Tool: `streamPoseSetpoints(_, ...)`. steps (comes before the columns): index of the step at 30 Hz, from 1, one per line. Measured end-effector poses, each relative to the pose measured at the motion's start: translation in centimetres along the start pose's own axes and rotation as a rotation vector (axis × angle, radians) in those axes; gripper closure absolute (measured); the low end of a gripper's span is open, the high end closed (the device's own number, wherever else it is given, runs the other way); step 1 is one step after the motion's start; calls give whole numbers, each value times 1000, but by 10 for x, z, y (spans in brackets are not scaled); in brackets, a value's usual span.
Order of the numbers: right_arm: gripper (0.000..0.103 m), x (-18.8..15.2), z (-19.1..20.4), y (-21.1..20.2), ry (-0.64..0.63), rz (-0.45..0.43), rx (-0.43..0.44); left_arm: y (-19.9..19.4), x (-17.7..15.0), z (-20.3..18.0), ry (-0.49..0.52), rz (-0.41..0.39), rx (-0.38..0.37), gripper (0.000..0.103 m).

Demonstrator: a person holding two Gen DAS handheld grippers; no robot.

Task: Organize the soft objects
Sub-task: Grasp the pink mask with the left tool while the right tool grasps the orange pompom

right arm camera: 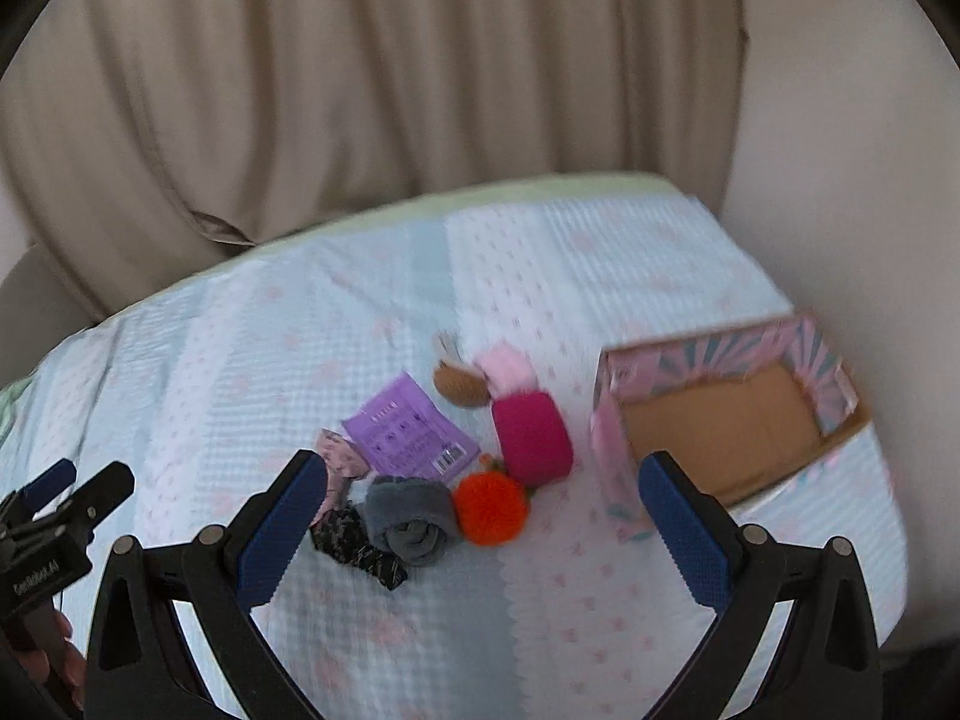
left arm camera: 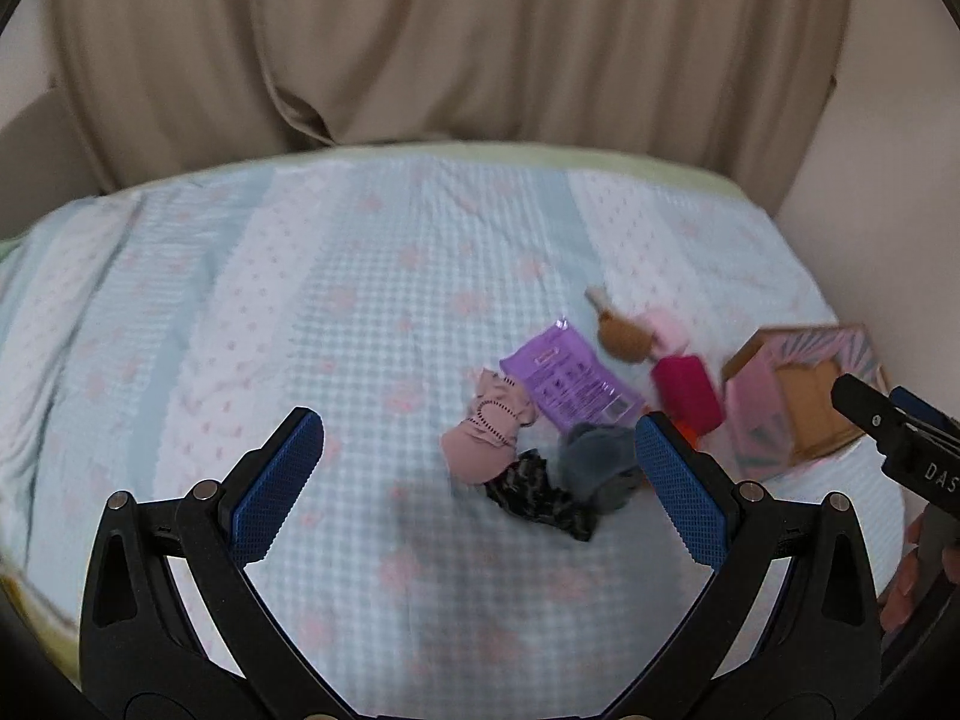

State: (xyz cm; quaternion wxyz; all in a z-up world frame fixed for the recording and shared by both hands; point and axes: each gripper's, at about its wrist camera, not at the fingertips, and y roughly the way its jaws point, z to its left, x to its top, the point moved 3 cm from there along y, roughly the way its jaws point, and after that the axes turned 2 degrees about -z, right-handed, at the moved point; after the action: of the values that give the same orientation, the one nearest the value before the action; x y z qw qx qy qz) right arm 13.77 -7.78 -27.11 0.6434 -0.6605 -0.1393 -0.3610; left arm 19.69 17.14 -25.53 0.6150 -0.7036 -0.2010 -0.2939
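We see the empty pink box [right arm camera: 729,420] at far right on the bed [right arm camera: 300,336]. The soft pile lies left of it: magenta roll [right arm camera: 533,438], grey sock bundle [right arm camera: 408,516], orange pom-pom [right arm camera: 489,507]. They look light and squashy; we'd pinch each mid-body. Left gripper [left arm camera: 480,468] and right gripper [right arm camera: 483,516] both gape, empty.

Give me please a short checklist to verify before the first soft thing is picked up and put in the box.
1. Right claw open with nothing held: ok.
2. Left claw open with nothing held: ok.
3. Box open on top, its brown floor bare: ok.
4. Orange pompom free to grasp: not ok, it touches the grey sock roll and the magenta roll.
5. Purple packet is a soft thing: cannot tell; it looks flat like a sachet.
6. Images sharp enough to aim: not ok, both views are blurred by motion.
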Motion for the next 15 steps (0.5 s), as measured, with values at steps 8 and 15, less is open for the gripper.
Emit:
streamPoseSetpoints(8, 0, -40, -5, 107, 190, 66, -85, 145, -18, 6, 107, 106, -96, 1)
streamPoseSetpoints(15, 16, -70, -20, 179, 306, 146, -126, 242, -43, -8, 157, 200, -174, 10)
